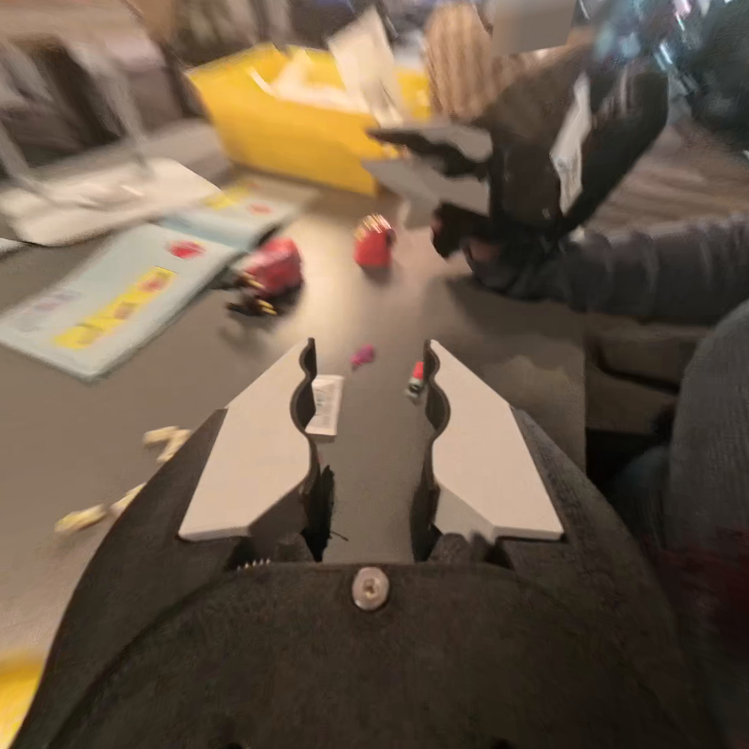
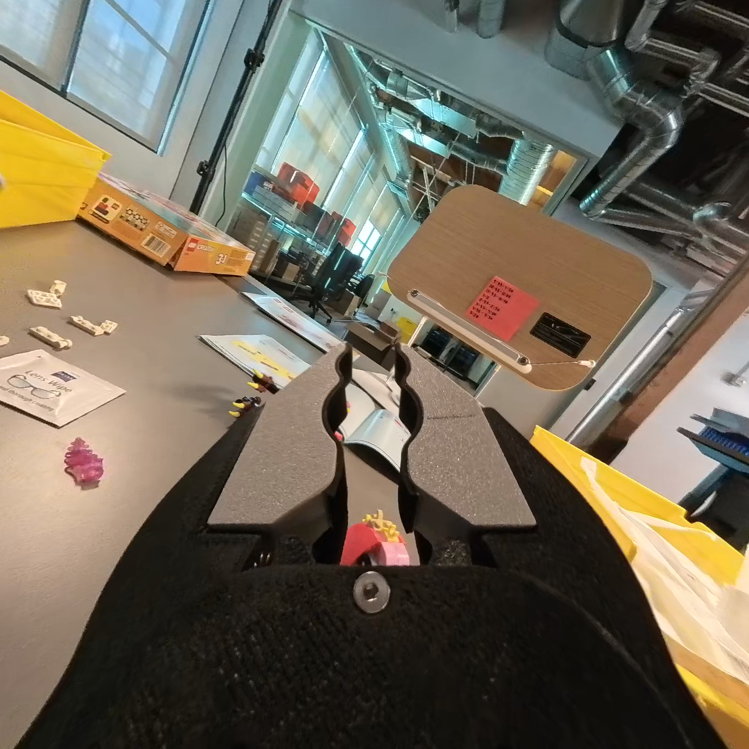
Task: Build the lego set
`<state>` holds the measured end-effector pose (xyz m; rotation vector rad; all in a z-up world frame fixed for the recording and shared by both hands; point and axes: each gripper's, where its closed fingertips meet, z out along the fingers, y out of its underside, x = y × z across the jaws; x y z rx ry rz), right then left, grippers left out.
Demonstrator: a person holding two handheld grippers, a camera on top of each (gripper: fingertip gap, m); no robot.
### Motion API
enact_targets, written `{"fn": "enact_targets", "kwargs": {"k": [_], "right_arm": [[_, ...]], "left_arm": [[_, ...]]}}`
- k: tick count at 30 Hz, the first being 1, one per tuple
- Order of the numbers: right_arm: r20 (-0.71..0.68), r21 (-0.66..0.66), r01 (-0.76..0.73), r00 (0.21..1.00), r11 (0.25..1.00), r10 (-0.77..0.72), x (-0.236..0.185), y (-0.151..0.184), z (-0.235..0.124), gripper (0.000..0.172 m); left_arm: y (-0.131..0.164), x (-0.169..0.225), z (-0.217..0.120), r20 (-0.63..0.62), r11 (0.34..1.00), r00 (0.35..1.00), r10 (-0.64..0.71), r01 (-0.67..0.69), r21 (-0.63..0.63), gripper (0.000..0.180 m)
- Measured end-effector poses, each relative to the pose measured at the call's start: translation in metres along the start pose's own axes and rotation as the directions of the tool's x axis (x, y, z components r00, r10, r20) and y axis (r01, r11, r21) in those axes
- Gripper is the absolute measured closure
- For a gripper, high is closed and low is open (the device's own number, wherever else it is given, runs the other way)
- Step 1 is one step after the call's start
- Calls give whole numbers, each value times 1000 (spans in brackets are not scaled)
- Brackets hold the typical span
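The left wrist view is blurred by motion. My left gripper (image 1: 369, 348) is open and empty, just above the grey table (image 1: 121, 425). A white packet (image 1: 326, 405) lies by its left finger, a purple piece (image 1: 362, 356) lies past the tips, and a small red and grey piece (image 1: 416, 379) lies by its right finger. My right gripper (image 2: 371, 350) tilts upward with its fingertips a little apart and nothing between them. A red, pink and yellow brick build (image 2: 375, 543) shows below the finger roots. The right gripper (image 1: 373, 150) also shows in the left wrist view, above a red build (image 1: 373, 245).
A second red build (image 1: 275, 263) lies by brown claw pieces with yellow tips (image 2: 263, 381). Booklets (image 1: 101, 300), small white bricks (image 2: 44, 298), a wipe packet (image 2: 52, 385) and an orange box (image 2: 162, 235) lie on the table. Yellow bins (image 1: 292, 138) (image 2: 608, 498) stand at its sides. My right fingertips sit around 15 cm from my left ones.
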<state>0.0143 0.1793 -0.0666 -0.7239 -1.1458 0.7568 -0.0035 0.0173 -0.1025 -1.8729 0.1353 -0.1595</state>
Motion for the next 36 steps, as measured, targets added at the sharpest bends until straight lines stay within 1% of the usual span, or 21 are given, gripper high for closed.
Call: {"fn": "enact_targets", "kwargs": {"k": [2, 3, 5, 7, 10, 12, 14, 15, 17, 19, 20, 21, 22, 24, 25, 28, 30, 32, 33, 34, 36], "right_arm": [[-11, 5, -25, 1000, 1000, 25, 1, 0, 3, 154], [-13, 11, -49, 999, 999, 49, 0, -1, 6, 154], [4, 29, -110, 994, 993, 110, -7, -6, 16, 154], [40, 46, -143, 989, 989, 141, -21, -12, 26, 155], [106, 69, -125, 987, 990, 118, -42, -20, 35, 155], [150, 89, -108, 984, 990, 94, -53, -24, 37, 155], [182, 105, -110, 979, 988, 90, -58, -26, 39, 156], [189, 107, -116, 977, 988, 94, -59, -26, 41, 156], [193, 106, -126, 976, 986, 103, -59, -24, 48, 156], [195, 104, -125, 975, 987, 103, -60, -22, 54, 156], [196, 104, -123, 975, 987, 101, -61, -21, 56, 156], [196, 104, -121, 976, 987, 99, -62, -21, 59, 156], [197, 103, -117, 976, 988, 95, -62, -21, 60, 157], [197, 105, -109, 977, 989, 87, -63, -20, 62, 157], [196, 104, -107, 977, 989, 85, -63, -20, 63, 157], [189, 101, -110, 978, 989, 89, -62, -19, 64, 157], [186, 101, -119, 977, 988, 99, -60, -19, 63, 158], [194, 100, -126, 975, 987, 104, -61, -19, 63, 158], [199, 103, -126, 974, 987, 104, -62, -19, 63, 158], [204, 103, -127, 973, 986, 105, -63, -19, 63, 158], [215, 100, -131, 971, 986, 107, -64, -19, 63, 158]], "left_arm": [[-16, -19, -37, 195, 983, 981, -6, -29, 179, 126], [-21, -28, -58, 297, 966, 955, -7, -70, 250, 126], [-26, -41, -100, 488, 935, 873, -4, -170, 312, 127], [-29, -49, -138, 618, 930, 786, -1, -226, 290, 128], [-34, -62, -195, 758, 941, 652, 0, -257, 222, 129], [-35, -75, -232, 819, 958, 574, -22, -221, 181, 129], [-29, -94, -260, 843, 983, 535, -56, -120, 142, 129], [-25, -105, -269, 841, 991, 537, -65, -62, 117, 129], [-17, -126, -278, 817, 998, 572, -68, 43, 53, 136], [-9, -150, -280, 781, 990, 621, -65, 138, -28, 153], [-5, -163, -281, 768, 980, 637, -67, 185, -69, 159], [-1, -175, -279, 743, 966, 664, -76, 235, -111, 167], [5, -184, -275, 709, 943, 698, -101, 295, -155, 170], [18, -203, -266, 644, 885, 748, -158, 397, -244, 173], [28, -213, -264, 633, 841, 753, -179, 450, -299, 172], [61, -247, -265, 660, 700, 733, -166, 559, -445, 171], [81, -262, -263, 675, 579, 703, -224, 653, -488, 167], [93, -285, -260, 703, 532, 678, -214, 685, -498, 173], [101, -295, -261, 726, 491, 657, -202, 710, -505, 176], [109, -303, -261, 746, 448, 636, -200, 736, -507, 176], [122, -314, -256, 762, 400, 611, -217, 768, -501, 177]]}}
